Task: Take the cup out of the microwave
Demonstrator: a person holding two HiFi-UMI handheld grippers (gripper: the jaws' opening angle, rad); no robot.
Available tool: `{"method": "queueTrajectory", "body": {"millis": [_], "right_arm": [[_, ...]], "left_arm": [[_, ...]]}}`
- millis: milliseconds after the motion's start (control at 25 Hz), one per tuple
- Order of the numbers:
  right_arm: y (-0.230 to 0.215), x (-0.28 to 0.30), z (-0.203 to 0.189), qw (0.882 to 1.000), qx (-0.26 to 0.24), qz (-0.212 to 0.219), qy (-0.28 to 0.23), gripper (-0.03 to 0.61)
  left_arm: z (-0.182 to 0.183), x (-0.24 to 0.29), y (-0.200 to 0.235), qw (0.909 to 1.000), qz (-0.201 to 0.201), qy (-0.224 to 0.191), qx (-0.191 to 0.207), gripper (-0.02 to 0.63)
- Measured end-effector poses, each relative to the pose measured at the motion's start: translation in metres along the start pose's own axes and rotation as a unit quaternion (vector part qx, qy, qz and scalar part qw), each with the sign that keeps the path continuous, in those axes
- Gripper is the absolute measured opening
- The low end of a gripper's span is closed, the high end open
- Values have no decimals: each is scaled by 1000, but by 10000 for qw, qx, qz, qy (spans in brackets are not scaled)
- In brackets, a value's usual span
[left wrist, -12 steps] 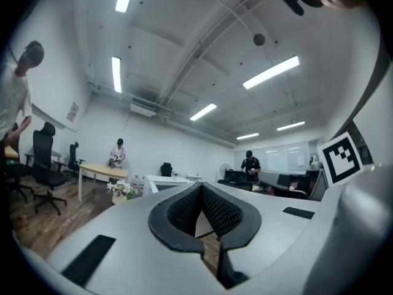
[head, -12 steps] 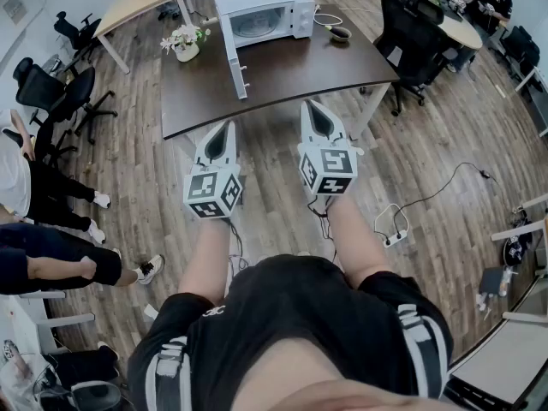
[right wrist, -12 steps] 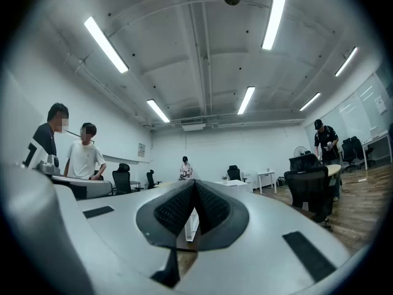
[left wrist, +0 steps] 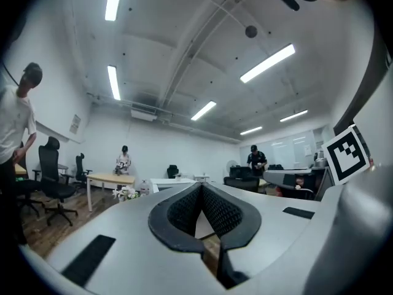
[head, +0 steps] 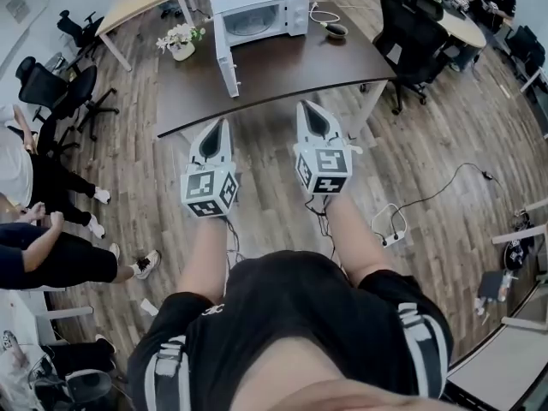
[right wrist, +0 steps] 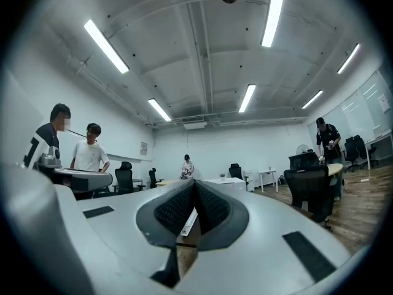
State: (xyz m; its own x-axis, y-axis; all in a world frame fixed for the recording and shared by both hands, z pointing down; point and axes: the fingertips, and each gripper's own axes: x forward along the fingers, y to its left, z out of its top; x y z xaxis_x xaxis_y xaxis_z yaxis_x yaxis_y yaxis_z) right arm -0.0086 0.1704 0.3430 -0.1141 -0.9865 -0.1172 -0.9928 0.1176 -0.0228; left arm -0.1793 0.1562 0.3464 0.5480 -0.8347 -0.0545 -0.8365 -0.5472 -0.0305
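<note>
Flowers: a flower pot [head: 181,43] is sitting on the far left corner of the table [head: 282,74].
Left gripper: I am holding my left gripper [head: 224,123] level, on my side of the table. Its jaws are pressing together with nothing in them.
Microwave: the microwave [head: 257,11] is sitting at the table's far edge. Its door [head: 224,67] is hanging open toward me.
Cup: I am not finding the cup. The inside of the microwave is looking too small to tell.
Right gripper: I am holding my right gripper [head: 301,105] near the left one. Its jaws are squeezing together, empty too.
</note>
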Motion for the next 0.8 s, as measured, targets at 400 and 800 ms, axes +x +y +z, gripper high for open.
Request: {"method": "queueTrajectory", "body": {"millis": [400, 800], "right_arm": [[-25, -8, -10, 9998, 16, 178, 110, 0], [-47, 26, -29, 9997, -47, 246, 51, 0]], "left_arm": [[-6, 13, -41, 9994, 70, 64, 347, 0], [-21, 57, -40, 9991, 85, -79, 404, 0]]}}
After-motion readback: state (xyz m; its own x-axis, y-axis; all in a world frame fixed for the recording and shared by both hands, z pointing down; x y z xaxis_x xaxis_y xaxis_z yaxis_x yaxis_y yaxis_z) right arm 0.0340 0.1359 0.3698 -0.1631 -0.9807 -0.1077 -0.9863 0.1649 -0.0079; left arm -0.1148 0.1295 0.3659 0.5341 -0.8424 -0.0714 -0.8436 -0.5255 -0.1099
